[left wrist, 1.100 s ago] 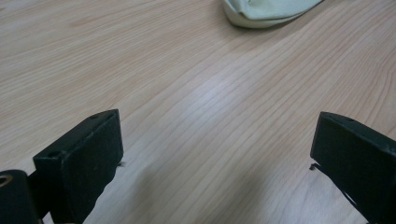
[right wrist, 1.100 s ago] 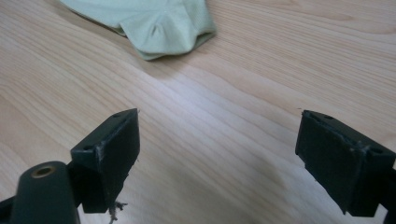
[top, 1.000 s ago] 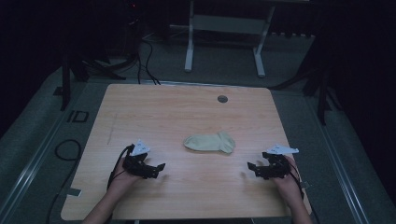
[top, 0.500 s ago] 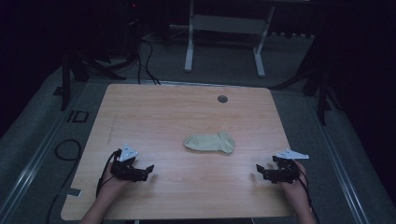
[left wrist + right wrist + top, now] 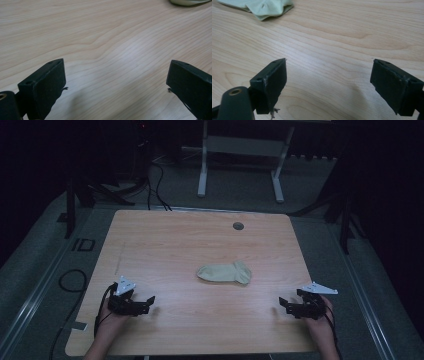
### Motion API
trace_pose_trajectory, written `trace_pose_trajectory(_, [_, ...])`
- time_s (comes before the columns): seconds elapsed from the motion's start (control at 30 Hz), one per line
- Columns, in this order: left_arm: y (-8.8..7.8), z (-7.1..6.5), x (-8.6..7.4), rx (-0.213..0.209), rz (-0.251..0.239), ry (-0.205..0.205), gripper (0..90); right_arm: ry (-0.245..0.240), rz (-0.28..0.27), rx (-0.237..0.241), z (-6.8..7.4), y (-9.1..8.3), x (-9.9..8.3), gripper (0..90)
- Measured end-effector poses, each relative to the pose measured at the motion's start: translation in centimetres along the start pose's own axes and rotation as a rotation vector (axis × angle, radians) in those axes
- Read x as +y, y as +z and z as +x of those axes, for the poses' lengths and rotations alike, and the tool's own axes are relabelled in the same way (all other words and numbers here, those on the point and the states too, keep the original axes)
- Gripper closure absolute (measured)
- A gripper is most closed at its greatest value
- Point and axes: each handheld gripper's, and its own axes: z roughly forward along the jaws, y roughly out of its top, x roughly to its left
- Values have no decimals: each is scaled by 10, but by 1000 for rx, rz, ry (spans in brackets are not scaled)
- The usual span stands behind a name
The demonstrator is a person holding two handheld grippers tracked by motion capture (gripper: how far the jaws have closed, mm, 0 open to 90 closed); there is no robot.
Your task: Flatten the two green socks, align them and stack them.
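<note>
Left gripper (image 5: 148, 304) and right gripper (image 5: 282, 306) gaping wide, empty, well apart from untouched pale green crumpled fabric sock (image 5: 224, 273); handling seemingly not yet begun

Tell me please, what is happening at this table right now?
A person sits at a wooden table with a two-jaw gripper in each hand. The left gripper and the right gripper are both near the front edge, far apart, jaws open and holding nothing. A pale sock lies flat in the middle of the table between them, and neither gripper touches it. A small round hole is near the far edge.
</note>
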Motion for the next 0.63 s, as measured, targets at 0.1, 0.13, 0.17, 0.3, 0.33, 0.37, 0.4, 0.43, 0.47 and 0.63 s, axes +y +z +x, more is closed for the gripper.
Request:
trace_pose_trajectory(0.1, [-4,6,-3,23,-2,-32,23,-2,5,-10,-1,1,-1,137])
trace_pose_trajectory(0.13, [-4,6,-3,23,-2,-32,23,-4,5,-12,-2,1,-1,138])
trace_pose_trajectory(0.17, [-5,7,-3,25,-7,-38,23,-7,3,-15,-2,0,-1,137])
trace_pose_trajectory(0.3, [-5,9,-6,65,1,-54,23,1,2,-23,-3,0,-2,137])
trace_pose_trajectory(0.33, [-5,11,-8,91,0,-70,23,9,-2,-28,-5,0,-3,138])
trace_pose_trajectory(0.37, [-6,12,-8,102,4,-80,23,9,-4,-30,-5,0,-3,137])
trace_pose_trajectory(0.4, [-6,13,-9,110,0,-88,23,12,-6,-31,-5,-1,-3,137])
trace_pose_trajectory(0.43, [-6,13,-9,110,0,-88,23,14,-8,-33,-6,-1,-3,137])
trace_pose_trajectory(0.47, [-7,15,-9,131,-7,-101,23,14,-7,-36,-6,0,-3,137])
trace_pose_trajectory(0.63, [-10,19,-10,153,-22,-122,23,14,-5,-36,-6,0,-4,138])
